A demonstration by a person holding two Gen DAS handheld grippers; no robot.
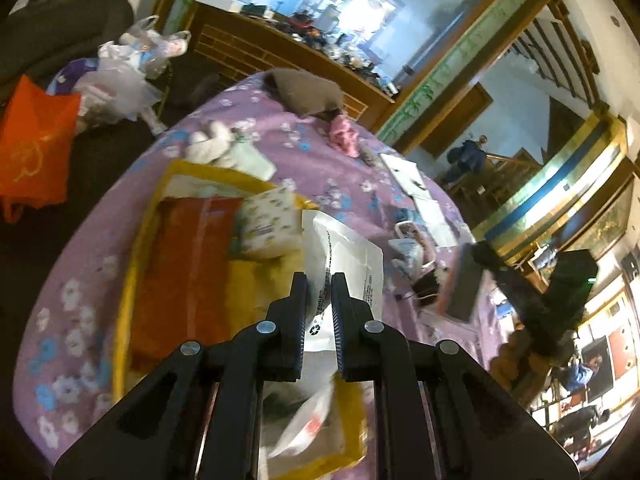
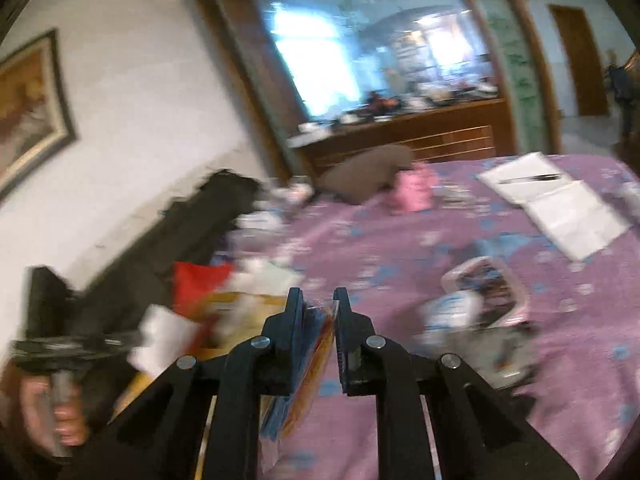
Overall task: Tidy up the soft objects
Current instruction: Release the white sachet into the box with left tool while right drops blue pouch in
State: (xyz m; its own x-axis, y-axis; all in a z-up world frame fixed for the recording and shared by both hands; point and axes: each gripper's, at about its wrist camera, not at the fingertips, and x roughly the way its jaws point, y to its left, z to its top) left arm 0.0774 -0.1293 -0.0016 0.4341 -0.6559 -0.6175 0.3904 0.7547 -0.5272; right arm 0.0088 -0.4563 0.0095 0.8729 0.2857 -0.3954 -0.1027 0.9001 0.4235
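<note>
My left gripper [image 1: 319,280] is shut on a white plastic packet [image 1: 344,248] and holds it over a yellow box [image 1: 132,280] on the purple flowered bed. The box holds a red packet [image 1: 188,268] and a white patterned tissue pack [image 1: 268,224]. My right gripper [image 2: 317,296] is shut on a flat blue and orange packet [image 2: 308,364] above the bed; this view is blurred. The right gripper also shows in the left wrist view [image 1: 532,304]. White socks [image 1: 210,142], a pink cloth [image 1: 344,134] and a brown cushion [image 1: 308,90] lie further up the bed.
White papers [image 2: 560,200] and a pink-rimmed pouch [image 2: 488,292] lie on the bed's right side. An orange bag [image 1: 32,148] and plastic bags [image 1: 128,68] sit on a dark sofa at the left. A wooden dresser with a mirror [image 1: 280,44] stands behind the bed.
</note>
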